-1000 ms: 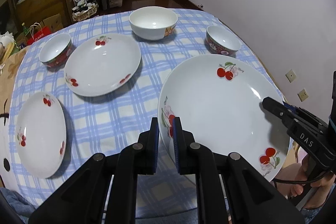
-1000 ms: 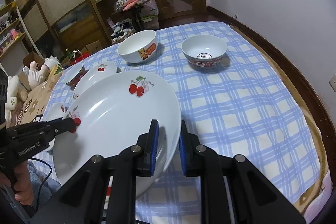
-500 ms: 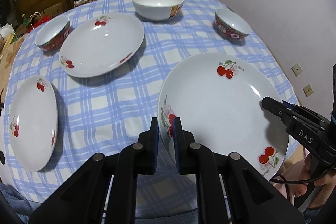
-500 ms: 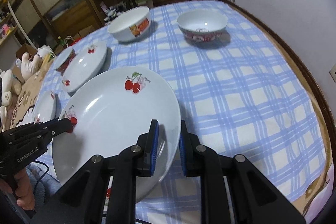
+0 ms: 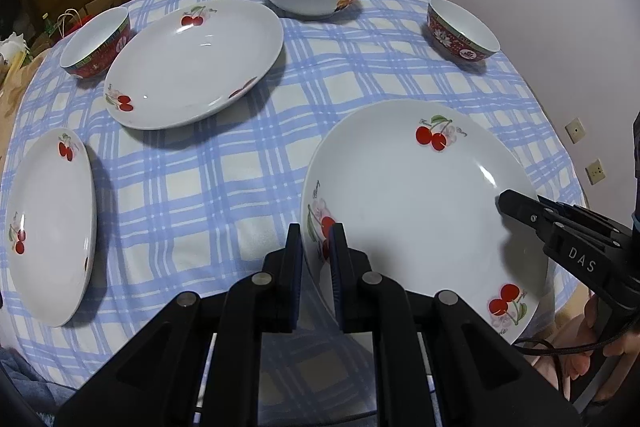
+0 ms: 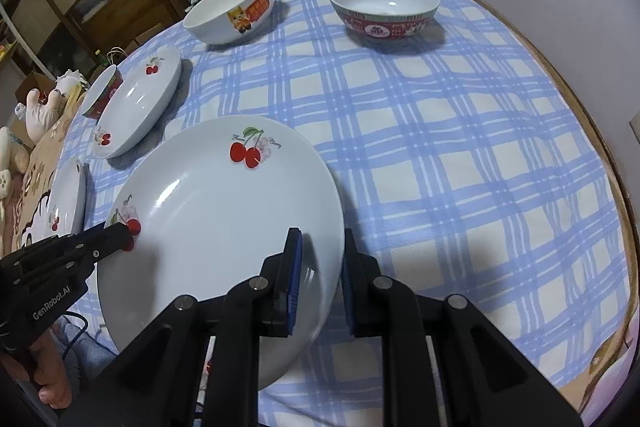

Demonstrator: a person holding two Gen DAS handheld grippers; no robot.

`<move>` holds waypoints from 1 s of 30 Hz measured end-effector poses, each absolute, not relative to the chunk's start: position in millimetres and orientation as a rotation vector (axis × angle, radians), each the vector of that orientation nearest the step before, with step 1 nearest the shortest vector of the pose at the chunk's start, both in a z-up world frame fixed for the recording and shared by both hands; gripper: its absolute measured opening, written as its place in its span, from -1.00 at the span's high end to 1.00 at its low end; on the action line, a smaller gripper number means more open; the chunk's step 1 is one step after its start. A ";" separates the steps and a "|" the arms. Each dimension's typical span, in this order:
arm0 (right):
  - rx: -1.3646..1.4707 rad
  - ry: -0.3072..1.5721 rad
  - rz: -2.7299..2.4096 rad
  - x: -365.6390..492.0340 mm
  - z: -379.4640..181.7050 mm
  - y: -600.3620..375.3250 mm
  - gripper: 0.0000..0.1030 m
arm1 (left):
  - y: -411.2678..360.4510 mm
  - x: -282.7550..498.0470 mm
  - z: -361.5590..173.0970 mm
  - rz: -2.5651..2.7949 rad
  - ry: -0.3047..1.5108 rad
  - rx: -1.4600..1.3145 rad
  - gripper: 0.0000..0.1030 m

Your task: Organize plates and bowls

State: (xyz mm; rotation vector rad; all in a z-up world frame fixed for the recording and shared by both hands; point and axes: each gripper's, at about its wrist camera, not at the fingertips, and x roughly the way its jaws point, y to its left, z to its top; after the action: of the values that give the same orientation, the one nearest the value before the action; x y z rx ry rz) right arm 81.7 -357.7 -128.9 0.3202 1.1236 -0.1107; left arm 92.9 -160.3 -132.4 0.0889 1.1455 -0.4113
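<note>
Cherry-print plate (image 5: 420, 195), large, white, glossy, over near edge of blue-checked surface (image 6: 460, 155). Left tongs (image 5: 316, 255) clenched on its left rim; right tongs (image 6: 320, 267) clenched on right rim.

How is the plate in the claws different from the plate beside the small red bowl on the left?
The held plate is gripped at its rim by both claws, left claw and right claw; the far plate lies free on the cloth. The held plate looks larger, though it is also nearer. Both are white with cherry prints.
</note>
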 end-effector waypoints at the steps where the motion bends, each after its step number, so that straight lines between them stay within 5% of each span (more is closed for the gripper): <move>1: 0.323 1.125 -0.110 82.1 -129.6 -357.9 0.62 | -160.5 93.3 -132.9 -0.410 1.147 0.088 0.76; 30: 0.304 1.182 -0.134 87.6 -137.4 -353.7 0.42 | -166.6 91.8 -156.8 -0.407 1.212 0.151 0.67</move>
State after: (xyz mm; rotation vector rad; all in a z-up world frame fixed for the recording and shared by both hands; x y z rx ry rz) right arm 87.6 -353.7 -137.4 0.3043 1.1822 -0.1337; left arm 91.8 -166.6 -156.8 0.1506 1.2123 -0.4075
